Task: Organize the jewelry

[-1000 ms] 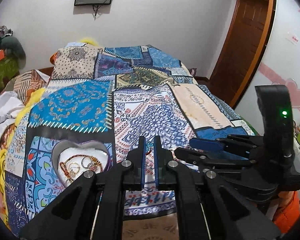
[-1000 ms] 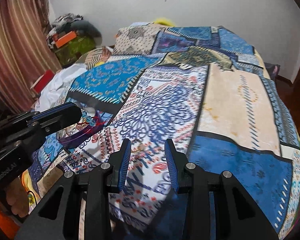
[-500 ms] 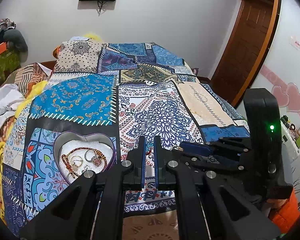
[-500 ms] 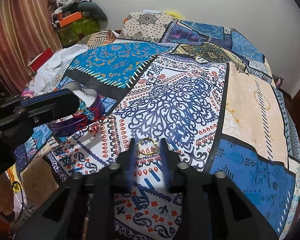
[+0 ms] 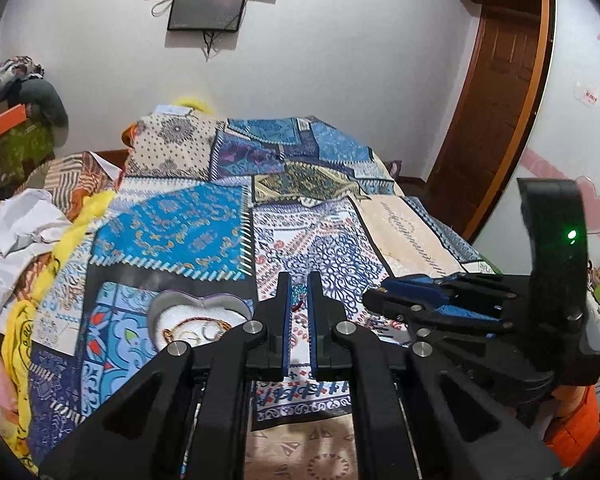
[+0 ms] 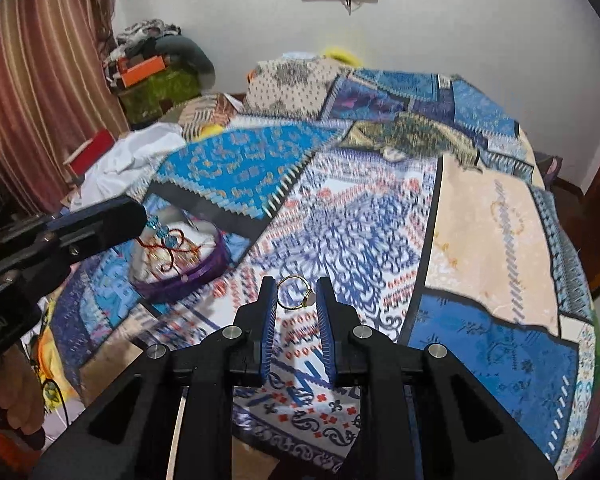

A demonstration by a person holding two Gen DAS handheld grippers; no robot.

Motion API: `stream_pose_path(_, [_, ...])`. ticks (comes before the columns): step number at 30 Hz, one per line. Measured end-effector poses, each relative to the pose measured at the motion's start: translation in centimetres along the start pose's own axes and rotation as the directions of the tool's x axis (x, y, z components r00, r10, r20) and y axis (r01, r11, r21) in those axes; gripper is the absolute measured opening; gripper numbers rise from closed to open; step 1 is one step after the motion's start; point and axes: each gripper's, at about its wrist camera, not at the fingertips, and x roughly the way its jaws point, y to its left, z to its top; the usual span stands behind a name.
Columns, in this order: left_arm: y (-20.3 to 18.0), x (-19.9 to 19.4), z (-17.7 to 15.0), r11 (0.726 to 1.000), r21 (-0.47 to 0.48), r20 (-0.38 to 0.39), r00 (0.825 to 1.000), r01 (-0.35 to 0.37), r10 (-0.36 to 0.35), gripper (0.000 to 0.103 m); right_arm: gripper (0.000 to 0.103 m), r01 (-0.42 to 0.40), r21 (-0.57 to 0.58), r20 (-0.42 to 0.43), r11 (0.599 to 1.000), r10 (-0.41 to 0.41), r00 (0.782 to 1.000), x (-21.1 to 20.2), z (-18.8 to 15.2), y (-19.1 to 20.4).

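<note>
A heart-shaped purple tin (image 5: 168, 304) with white padding holds several rings and a chain; it also shows in the right wrist view (image 6: 196, 272). My left gripper (image 5: 299, 292) is shut on a red-cord bracelet with blue beads (image 5: 299, 291). In the right wrist view the bracelet (image 6: 168, 240) dangles from it over the tin. My right gripper (image 6: 296, 292) is shut on a gold ring (image 6: 296, 291), held above the bedspread to the right of the tin. The right gripper also shows in the left wrist view (image 5: 396, 288).
A patchwork bedspread (image 6: 380, 220) covers the bed. White cloth and yellow fabric (image 5: 24, 232) are piled at the left edge. A striped curtain (image 6: 32, 80) hangs on the left, a wooden door (image 5: 496, 92) stands on the right.
My right gripper closed on the gold ring and lifted it off the bedspread. My left gripper moved the bracelet over the tin.
</note>
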Motion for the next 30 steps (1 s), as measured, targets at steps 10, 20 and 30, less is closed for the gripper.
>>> stream_pose_path(10, [1.8, -2.2, 0.7, 0.999, -0.002, 0.054, 0.998, -0.036, 0.036, 0.005, 0.018, -0.022, -0.022, 0.078, 1.0, 0.024, 0.997, -1.5, 1.9, 2.5])
stream_pose_path(20, [5.2, -2.7, 0.7, 0.995, -0.053, 0.066, 0.994, -0.083, 0.087, 0.005, 0.018, -0.063, -0.061, 0.096, 0.996, 0.069, 0.993, -0.4, 3.6, 4.8])
stream_pose_path(30, [7.5, -1.5, 0.2, 0.992, -0.079, 0.037, 0.994, -0.1, 0.103, 0.005, 0.018, -0.132, -0.091, 0.022, 0.987, 0.135, 0.991, 3.6, 3.3, 7.0])
